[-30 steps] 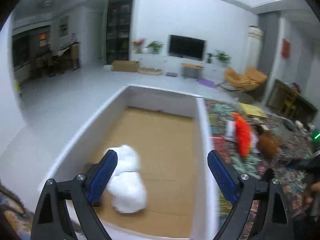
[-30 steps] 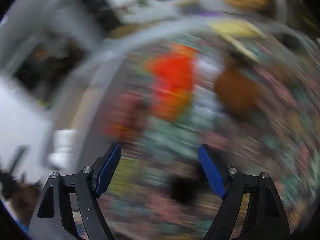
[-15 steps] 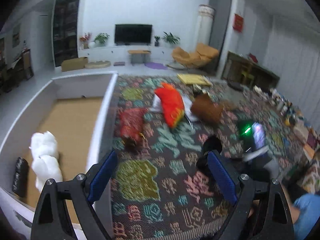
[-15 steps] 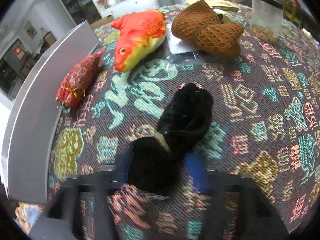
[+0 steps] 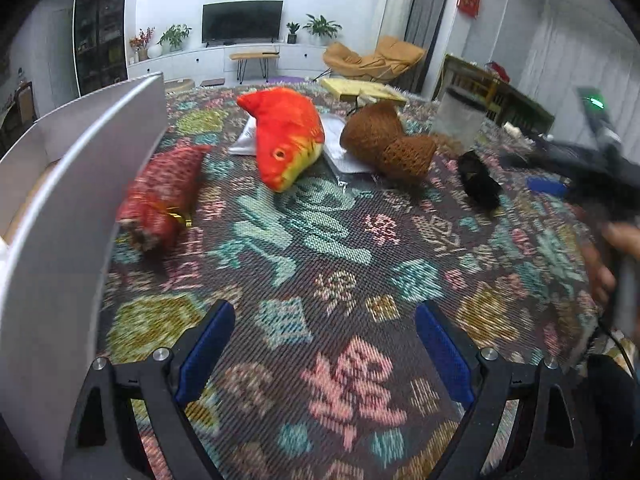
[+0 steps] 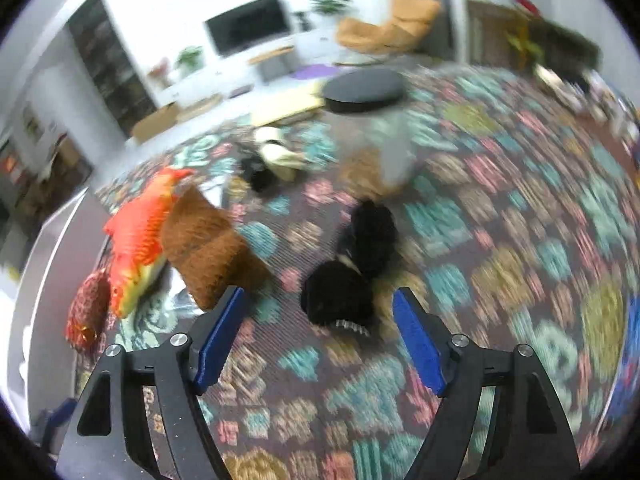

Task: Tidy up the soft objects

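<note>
The left tongs point(image 5: 322, 350), spread wide and holding nothing, have swung away from the white-walled box point(image 5: 60, 216), where a second ago they hung over a white plush lying on its cardboard floor. Now they hover low over the patterned carpet point(image 5: 320, 248), facing the toys still left out. I take that to mean one drop-off is finished and the next pick is being chosen.

Going from the left across the carpet: the box wall, then a red mesh pouch point(image 5: 162, 196) lying just beside it, then an orange fish plush point(image 5: 288, 140) partly on a plastic sleeve point(image 5: 340, 152), a brown knitted piece point(image 5: 390, 148) touching that sleeve, and a black fuzzy toy point(image 5: 478, 182) farther right.

The right tongs point(image 6: 318, 338), also spread and empty, have settled out of their blur and sit just short of the black fuzzy toy, which lies between the blue pads' lines of reach. That looks the likeliest next grab, though its soft pile may squash and slip.

Behind it all are a television point(image 5: 242, 20) on a white console, potted plants and a tan lounge chair point(image 5: 372, 60).
</note>
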